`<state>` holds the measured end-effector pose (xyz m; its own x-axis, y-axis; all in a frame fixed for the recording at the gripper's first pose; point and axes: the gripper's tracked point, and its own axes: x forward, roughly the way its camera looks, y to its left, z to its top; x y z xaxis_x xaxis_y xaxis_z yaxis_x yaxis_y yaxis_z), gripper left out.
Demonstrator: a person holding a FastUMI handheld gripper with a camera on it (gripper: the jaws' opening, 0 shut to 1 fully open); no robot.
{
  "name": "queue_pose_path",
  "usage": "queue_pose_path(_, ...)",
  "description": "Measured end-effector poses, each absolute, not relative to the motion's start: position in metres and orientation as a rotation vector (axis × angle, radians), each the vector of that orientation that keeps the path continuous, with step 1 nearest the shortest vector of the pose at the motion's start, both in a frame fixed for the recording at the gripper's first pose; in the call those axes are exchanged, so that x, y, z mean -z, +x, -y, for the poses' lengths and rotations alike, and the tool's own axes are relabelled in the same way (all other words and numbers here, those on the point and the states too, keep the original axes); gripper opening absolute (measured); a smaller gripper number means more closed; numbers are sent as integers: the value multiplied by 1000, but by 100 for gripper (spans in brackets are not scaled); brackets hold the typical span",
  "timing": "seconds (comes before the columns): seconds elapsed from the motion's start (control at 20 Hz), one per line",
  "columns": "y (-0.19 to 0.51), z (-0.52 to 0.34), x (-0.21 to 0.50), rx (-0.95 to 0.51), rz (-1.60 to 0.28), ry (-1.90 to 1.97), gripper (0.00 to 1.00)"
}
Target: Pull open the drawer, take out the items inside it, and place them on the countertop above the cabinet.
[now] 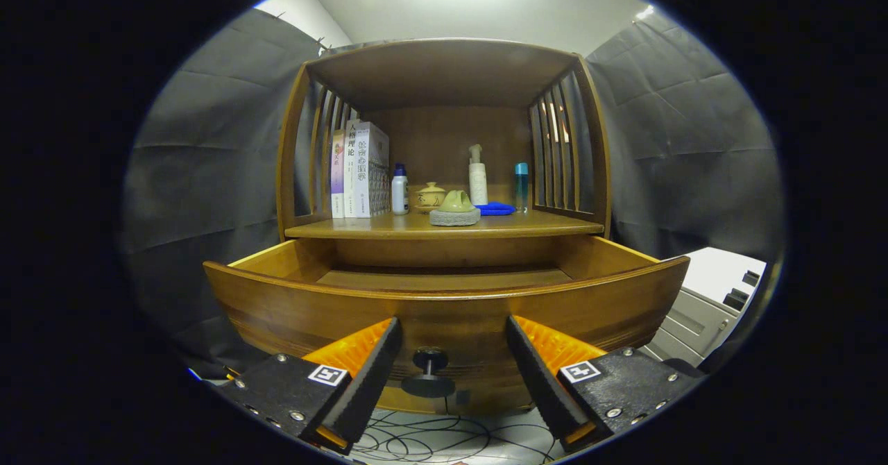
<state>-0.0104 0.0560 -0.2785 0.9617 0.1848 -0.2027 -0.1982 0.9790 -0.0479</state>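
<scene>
i see the drawer (444, 298) pulled out toward me, its knob (429, 362) centred between my tongs (451, 368), which stand wide and grip nothing. the drawer's cavity lies above and beyond the knob; its contents are hidden behind the front panel.

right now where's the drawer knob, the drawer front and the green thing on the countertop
drawer knob (430, 361): gripper view, round head, between the open gripper's (452, 371) fingers
drawer front (291, 305): gripper view, bare curved panel
green thing (456, 202): gripper view, its rounded top
</scene>
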Motion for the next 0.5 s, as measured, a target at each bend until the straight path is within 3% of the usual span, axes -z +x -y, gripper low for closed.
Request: queue_pose_path(0.5,39,-66,276,-202,-173,-61,95)
